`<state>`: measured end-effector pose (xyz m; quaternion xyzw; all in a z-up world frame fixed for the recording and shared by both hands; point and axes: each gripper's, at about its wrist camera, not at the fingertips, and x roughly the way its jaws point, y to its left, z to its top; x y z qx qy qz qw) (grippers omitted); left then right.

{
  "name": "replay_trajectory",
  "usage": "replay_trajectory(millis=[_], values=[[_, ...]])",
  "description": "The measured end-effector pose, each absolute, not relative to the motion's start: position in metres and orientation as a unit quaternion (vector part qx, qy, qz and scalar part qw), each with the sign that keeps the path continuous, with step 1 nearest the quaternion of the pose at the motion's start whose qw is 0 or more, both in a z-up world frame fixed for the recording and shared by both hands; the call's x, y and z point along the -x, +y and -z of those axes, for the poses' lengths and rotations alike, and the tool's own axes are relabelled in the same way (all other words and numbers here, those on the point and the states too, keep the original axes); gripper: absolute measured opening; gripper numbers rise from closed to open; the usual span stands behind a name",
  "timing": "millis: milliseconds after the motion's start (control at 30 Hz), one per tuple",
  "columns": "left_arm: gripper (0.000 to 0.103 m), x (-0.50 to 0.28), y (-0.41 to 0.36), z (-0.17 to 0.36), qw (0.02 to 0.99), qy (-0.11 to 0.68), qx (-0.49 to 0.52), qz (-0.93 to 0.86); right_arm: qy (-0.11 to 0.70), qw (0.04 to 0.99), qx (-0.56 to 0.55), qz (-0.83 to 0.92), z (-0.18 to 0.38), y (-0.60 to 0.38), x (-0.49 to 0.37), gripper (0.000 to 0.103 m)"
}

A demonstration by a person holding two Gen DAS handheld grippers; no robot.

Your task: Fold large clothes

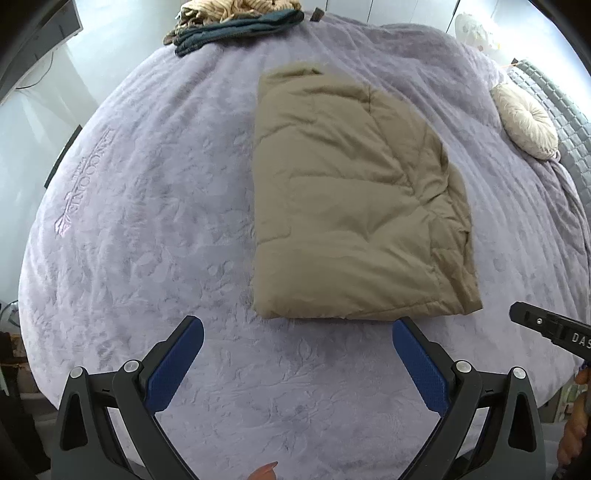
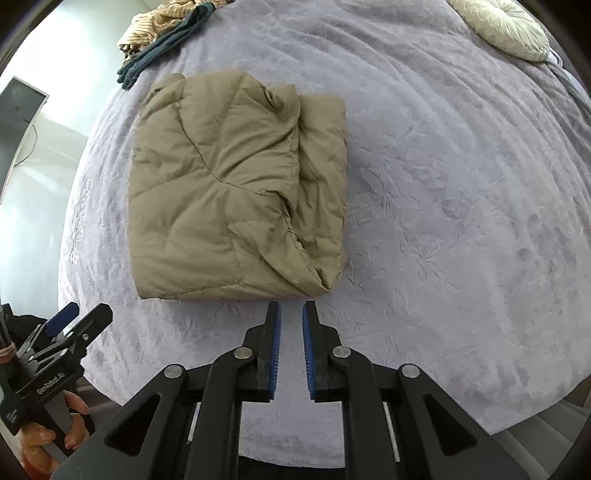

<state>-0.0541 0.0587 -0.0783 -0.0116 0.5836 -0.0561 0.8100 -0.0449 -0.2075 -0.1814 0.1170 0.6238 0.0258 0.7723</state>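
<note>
A tan quilted jacket [image 1: 354, 206] lies folded into a thick rectangle on the lavender bed cover [image 1: 147, 240]; it also shows in the right wrist view [image 2: 229, 192]. My left gripper [image 1: 297, 332] is open and empty, just in front of the jacket's near edge. My right gripper [image 2: 291, 314] has its jaws nearly closed with a narrow gap, holds nothing, and sits just short of the jacket's near right corner. The right gripper's tip [image 1: 546, 325] shows at the left view's right edge. The left gripper [image 2: 79, 317] shows at the right view's lower left.
A pile of folded clothes, striped tan on dark teal [image 1: 236, 18], lies at the bed's far edge. A round cream cushion [image 1: 524, 122] sits at the far right by a grey quilted headboard [image 1: 554, 103]. A dark monitor [image 2: 18, 110] stands to the left.
</note>
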Motion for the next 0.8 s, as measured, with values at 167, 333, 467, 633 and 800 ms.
replay_trajectory(millis=[167, 333, 467, 633, 800], values=[[0.102, 0.055, 0.066, 0.052, 0.831, 0.554, 0.015, 0.038, 0.605, 0.788, -0.107, -0.027, 0.163, -0.2, 0.047, 0.059], [0.102, 0.054, 0.071, 0.027, 0.847, 0.531, 0.017, 0.022, 0.591, 0.8, -0.099, -0.025, 0.143, -0.192, 0.047, 0.064], [0.102, 0.058, 0.072, 0.008, 0.859, 0.512, 0.013, 0.018, 0.561, 0.823, -0.085, -0.026, 0.121, -0.186, 0.047, 0.083], [0.102, 0.063, 0.071, -0.007, 0.871, 0.491, 0.001, 0.007, 0.534, 0.843, -0.067, -0.029, 0.101, -0.178, 0.047, 0.094], [0.102, 0.066, 0.072, -0.016, 0.877, 0.481, 0.004, 0.003, 0.521, 0.851, -0.062, -0.013, 0.093, -0.176, 0.048, 0.103]])
